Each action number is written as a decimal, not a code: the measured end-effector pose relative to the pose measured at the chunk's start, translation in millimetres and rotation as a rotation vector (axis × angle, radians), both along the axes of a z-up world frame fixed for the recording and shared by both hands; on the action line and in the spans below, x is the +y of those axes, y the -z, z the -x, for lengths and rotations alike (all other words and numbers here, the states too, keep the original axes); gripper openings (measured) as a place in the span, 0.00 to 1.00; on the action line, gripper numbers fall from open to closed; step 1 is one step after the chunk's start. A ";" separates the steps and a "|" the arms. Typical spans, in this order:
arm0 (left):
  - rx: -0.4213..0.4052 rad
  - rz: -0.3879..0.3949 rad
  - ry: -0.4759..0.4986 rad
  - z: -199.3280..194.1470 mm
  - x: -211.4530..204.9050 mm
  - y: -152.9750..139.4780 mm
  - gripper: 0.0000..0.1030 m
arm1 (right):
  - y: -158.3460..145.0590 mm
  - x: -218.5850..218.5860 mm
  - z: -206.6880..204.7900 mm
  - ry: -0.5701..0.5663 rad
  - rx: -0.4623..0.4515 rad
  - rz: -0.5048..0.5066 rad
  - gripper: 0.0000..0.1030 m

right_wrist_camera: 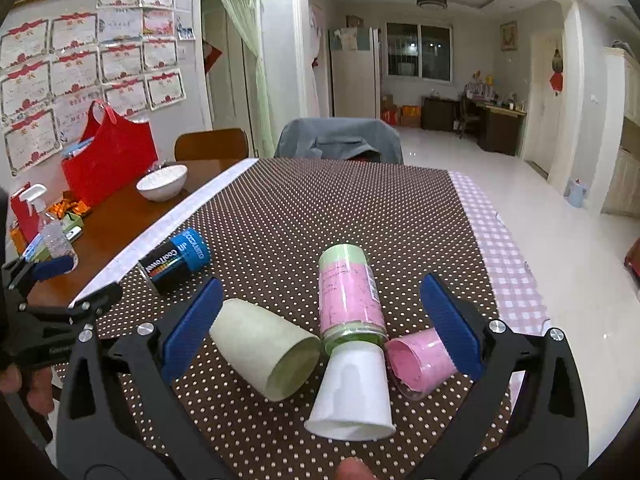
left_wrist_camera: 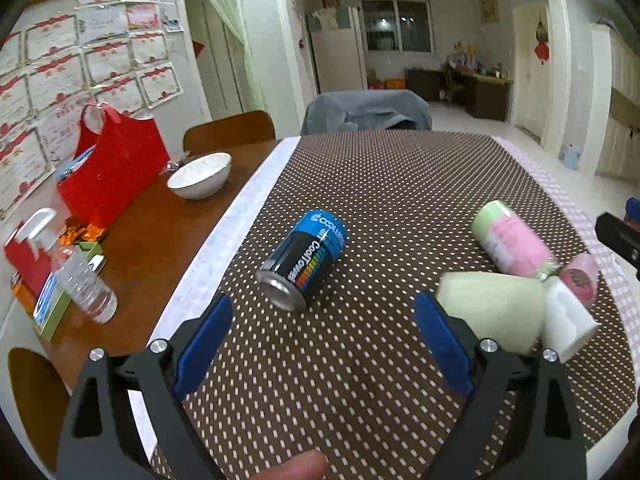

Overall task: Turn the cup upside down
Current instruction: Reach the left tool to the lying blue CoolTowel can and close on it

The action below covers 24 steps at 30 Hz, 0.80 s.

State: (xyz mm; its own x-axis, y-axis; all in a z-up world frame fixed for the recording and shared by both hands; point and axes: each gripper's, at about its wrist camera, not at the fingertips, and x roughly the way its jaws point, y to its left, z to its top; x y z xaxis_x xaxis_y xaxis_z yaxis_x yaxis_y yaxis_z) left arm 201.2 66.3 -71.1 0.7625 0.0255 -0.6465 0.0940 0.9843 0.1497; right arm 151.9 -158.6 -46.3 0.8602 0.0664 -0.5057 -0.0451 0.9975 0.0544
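Three cups lie on their sides on the brown dotted cloth: a pale green cup, a white cup and a small pink cup. My right gripper is open, its blue fingers spread around the cups, touching none that I can tell. My left gripper is open and empty over the cloth. Its right finger is just beside the green cup. The white cup and pink cup lie to its right.
A blue and black can and a pink and green jar lie on their sides on the cloth. On the wooden table at left are a white bowl, a red bag, a clear bottle. Chairs stand behind.
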 end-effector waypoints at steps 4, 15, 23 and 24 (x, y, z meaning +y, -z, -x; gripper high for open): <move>0.055 -0.020 0.023 -39.2 7.9 12.2 0.88 | 10.1 6.5 -22.0 -0.003 0.041 0.010 0.94; 0.223 -0.078 0.119 -127.3 23.6 49.1 0.88 | 30.9 12.8 -68.3 0.004 0.112 0.018 0.94; 0.334 -0.085 0.104 -163.5 36.4 80.3 0.88 | 41.7 11.4 -82.0 0.003 0.150 0.006 0.94; 0.355 -0.077 0.097 -169.5 39.2 84.2 0.88 | 42.3 11.2 -82.6 0.002 0.152 0.003 0.94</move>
